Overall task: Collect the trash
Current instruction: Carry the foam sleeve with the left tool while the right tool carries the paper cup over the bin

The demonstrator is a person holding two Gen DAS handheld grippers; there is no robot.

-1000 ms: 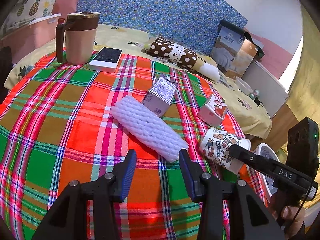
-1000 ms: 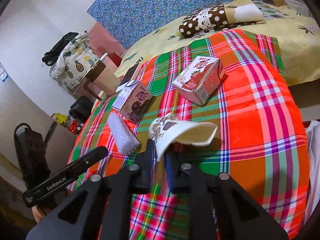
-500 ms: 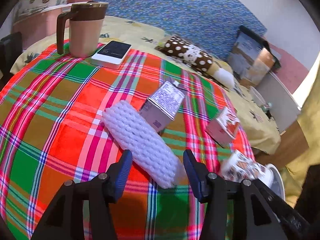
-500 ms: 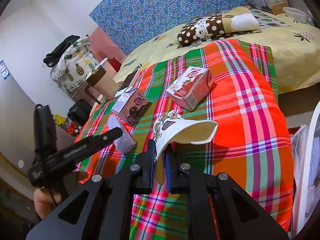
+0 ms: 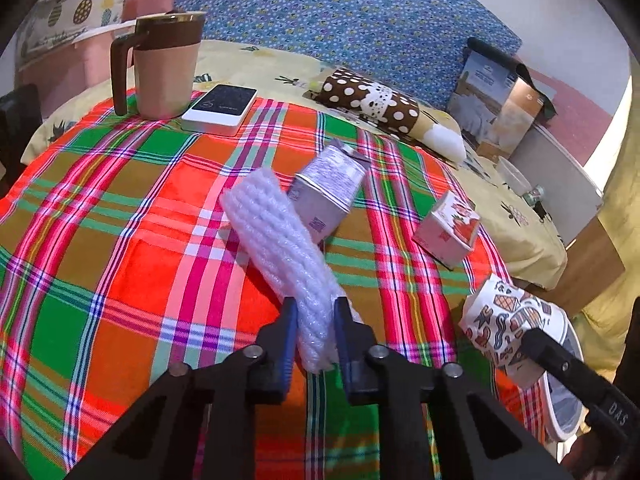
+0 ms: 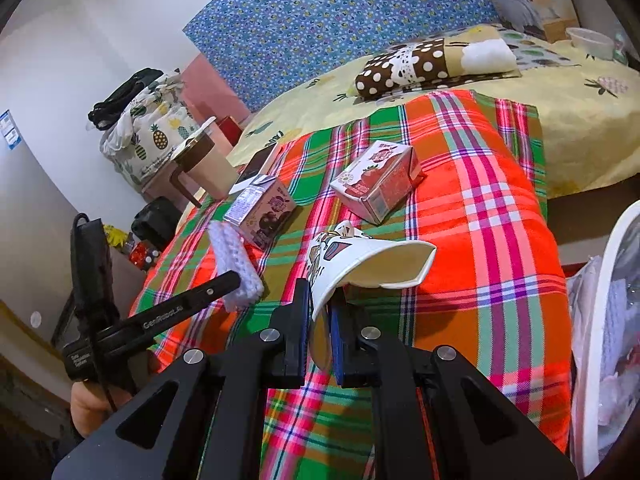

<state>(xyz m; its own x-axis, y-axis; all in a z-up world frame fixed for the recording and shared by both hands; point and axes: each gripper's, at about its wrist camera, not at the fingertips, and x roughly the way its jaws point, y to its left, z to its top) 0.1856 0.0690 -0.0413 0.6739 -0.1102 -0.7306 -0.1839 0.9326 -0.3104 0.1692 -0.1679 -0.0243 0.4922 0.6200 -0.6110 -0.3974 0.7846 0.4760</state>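
My left gripper (image 5: 315,320) is shut on the near end of a white foam net sleeve (image 5: 280,248) that lies on the plaid cloth (image 5: 120,216). My right gripper (image 6: 319,308) is shut on the rim of a squashed patterned paper cup (image 6: 368,258) and holds it above the cloth; the cup also shows in the left wrist view (image 5: 508,320). A purple drink carton (image 5: 332,188) lies touching the sleeve. A red and white carton (image 5: 448,228) lies further right. A white trash bin (image 6: 600,320) with a liner stands at the right table edge.
A brown and beige mug (image 5: 164,68) and a white power bank (image 5: 220,106) stand at the far left of the cloth. A dotted brown pillow (image 5: 372,100) lies on the yellow bedspread behind. The table edge drops off at the right.
My left gripper has moved forward and shut on the foam sleeve. My right gripper has carried the cup to the right, nearer the bin.
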